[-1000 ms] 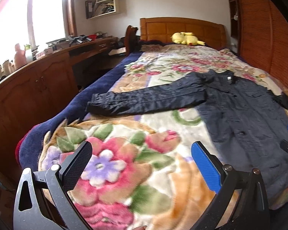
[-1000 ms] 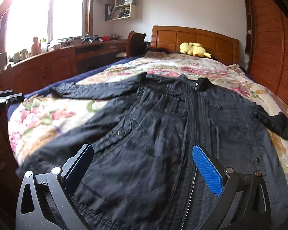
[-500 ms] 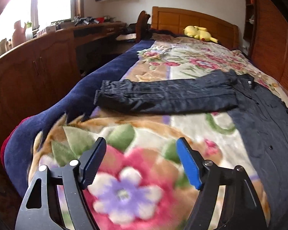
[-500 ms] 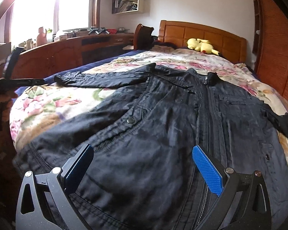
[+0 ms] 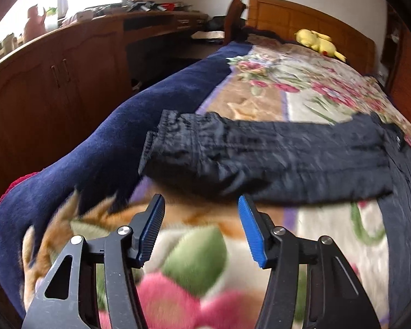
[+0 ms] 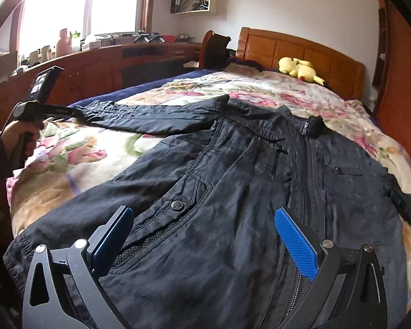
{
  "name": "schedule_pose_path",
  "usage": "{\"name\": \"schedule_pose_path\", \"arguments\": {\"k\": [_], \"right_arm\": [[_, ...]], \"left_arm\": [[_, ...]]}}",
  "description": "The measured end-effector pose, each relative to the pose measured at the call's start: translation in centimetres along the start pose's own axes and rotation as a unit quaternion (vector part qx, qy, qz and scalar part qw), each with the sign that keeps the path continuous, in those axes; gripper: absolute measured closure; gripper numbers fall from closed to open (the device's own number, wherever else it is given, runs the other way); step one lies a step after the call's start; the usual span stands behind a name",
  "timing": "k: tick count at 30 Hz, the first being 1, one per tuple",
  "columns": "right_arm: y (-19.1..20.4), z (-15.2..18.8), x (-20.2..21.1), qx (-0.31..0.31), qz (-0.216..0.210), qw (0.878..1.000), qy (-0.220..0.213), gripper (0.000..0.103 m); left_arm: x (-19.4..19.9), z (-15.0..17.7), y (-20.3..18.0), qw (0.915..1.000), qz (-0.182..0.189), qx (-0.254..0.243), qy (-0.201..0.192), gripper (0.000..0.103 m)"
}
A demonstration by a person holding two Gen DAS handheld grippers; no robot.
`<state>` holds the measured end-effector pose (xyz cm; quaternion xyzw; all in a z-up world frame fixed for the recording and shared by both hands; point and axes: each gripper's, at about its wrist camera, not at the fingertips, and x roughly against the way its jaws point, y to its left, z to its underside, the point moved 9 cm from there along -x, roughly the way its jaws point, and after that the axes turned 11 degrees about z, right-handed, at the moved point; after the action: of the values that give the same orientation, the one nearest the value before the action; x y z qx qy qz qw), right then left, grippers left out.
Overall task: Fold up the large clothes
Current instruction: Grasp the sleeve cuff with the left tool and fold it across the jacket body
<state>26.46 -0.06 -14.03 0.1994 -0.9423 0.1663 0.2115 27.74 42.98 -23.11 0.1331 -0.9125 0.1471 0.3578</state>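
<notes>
The left gripper [image 5: 200, 205] is held parted just short of the sleeve [image 5: 260, 159], presumably for grasping; the right gripper [image 6: 202, 224] is parted over the jacket [image 6: 233, 192].

Black zip-front jacket [image 6: 233, 192]: lower hem cut off by bottom edge, right sleeve end cut by frame edge.
Floral fleece blanket [image 5: 194, 252]: near foreground motion-blurred.
Cluttered wooden desk top [image 6: 139, 38]: items too small to identify.

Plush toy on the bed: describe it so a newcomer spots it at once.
Start at the wooden headboard at the far end of the bed. Just in front of it, on the floral blanket, lies the plush toy. It is bright yellow; the jacket nearer the camera is black.
</notes>
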Motion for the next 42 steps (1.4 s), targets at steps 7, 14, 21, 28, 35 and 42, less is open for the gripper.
{"name": "schedule_pose_path", "arguments": {"k": [7, 14, 21, 28, 35, 42], "right_arm": [[-0.9, 0.2, -0.5, -0.011, -0.002, 1.0, 0.01, 0.001], [-1.1, 0.5, -0.1, -0.006, -0.001, 1.0, 0.014, 0.001], [-2.3, 0.6, 0.2, -0.003, 0.014, 1.0, 0.022, 0.001], [-5.1, 0.1, 2.2, -0.027, 0.024, 0.999, 0.011, 0.001], [-9.8, 1.2, 5.2, -0.058, 0.048, 0.997, 0.008, 0.001], [-13.4, 2.1, 9.7, -0.074, 0.07, 0.995, -0.003, 0.001]], "left_arm": [[-2.1, -1.6, 3.0, 0.9975, -0.01, 0.069, 0.003, 0.046], [-3.2, -1.7, 3.4, 0.9962, 0.001, 0.085, 0.015, 0.084], [-0.1, -5.2, -1.9, 0.9993, -0.02, -0.028, -0.016, 0.099], [5.5, -8.6, -12.8, 0.9931, 0.029, -0.099, -0.055, 0.099], [10.4, -8.1, -27.5, 0.9739, 0.112, -0.181, -0.079, 0.099], [13.6, -5.3, -37.2, 0.9544, 0.184, -0.224, -0.073, 0.099]]}}
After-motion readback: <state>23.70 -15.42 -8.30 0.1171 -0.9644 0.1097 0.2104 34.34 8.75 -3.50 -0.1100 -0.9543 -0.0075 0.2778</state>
